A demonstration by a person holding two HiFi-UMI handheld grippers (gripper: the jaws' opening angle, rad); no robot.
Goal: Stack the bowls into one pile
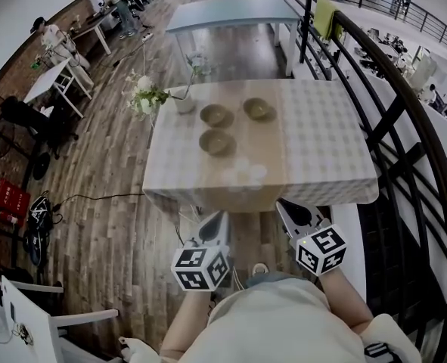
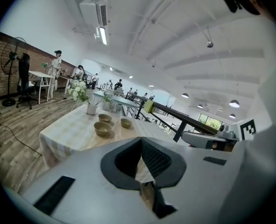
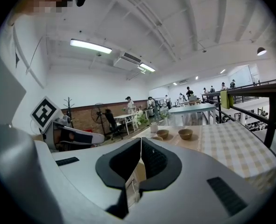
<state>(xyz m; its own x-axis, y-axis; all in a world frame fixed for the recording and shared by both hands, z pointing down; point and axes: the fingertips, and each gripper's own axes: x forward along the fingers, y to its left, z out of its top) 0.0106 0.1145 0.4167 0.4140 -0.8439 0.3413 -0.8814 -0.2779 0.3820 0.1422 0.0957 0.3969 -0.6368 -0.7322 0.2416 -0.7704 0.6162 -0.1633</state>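
Three separate bowls, checked tablecloth

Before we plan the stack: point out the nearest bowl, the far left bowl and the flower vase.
nearest bowl (image 1: 216,142), head view, inner base.
far left bowl (image 1: 215,115), head view, inner base.
flower vase (image 2: 91,109), left gripper view, white body.

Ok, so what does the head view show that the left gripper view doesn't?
Only the head view: the marker cube on the left gripper, and the whole table outline from above, with the bowls lying in a triangle.

Only the left gripper view: that gripper's jaws closed together with nothing between them, plus a ceiling light and an air conditioner.

Both: three unstacked bowls, the flowers, the checked tablecloth and the right gripper.
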